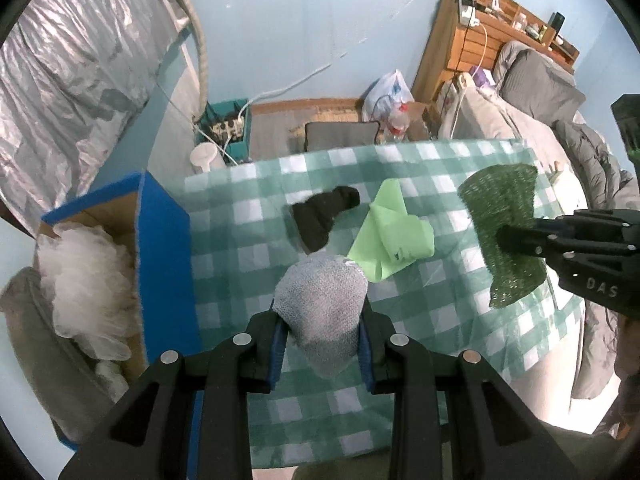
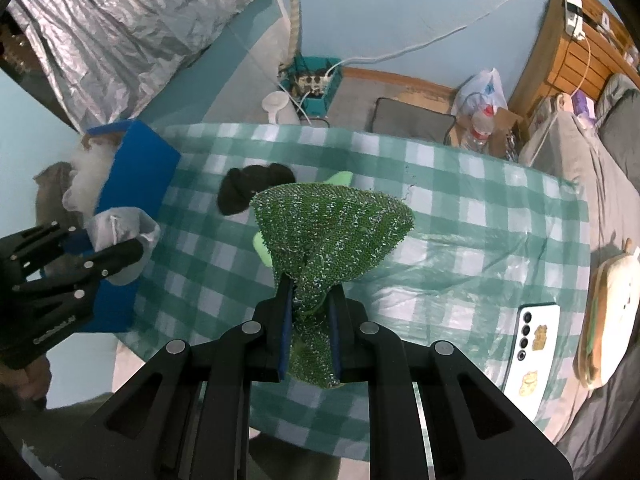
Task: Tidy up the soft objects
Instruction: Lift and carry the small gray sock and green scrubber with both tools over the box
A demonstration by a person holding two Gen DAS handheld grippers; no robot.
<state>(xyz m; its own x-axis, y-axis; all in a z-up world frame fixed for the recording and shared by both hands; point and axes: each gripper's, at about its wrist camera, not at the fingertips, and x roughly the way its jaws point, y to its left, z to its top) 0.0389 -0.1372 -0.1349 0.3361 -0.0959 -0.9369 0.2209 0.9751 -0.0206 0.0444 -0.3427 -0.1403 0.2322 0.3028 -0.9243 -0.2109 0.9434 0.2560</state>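
I hold the grey cloth [image 1: 322,312] in left claw [image 1: 323,350] and green mesh [image 2: 332,232] in right claw [image 2: 310,330], both clamped, above worktop [image 2: 460,208] near blue box [image 1: 160,248]. Box has only white fluff [image 1: 86,280]; black sock [image 1: 322,216] & light green cloth [image 1: 394,236] are left, approx. half done.

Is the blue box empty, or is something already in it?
Not empty. The blue box is open-topped, and white fluffy mesh material fills the part visible in both views.

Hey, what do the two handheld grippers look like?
Both are matte black plastic. The left gripper and right gripper have ribbed linkage arms with round silver pivot pins and blue pads lining the fingers. Pale lettering marks the bodies. No cables visible.
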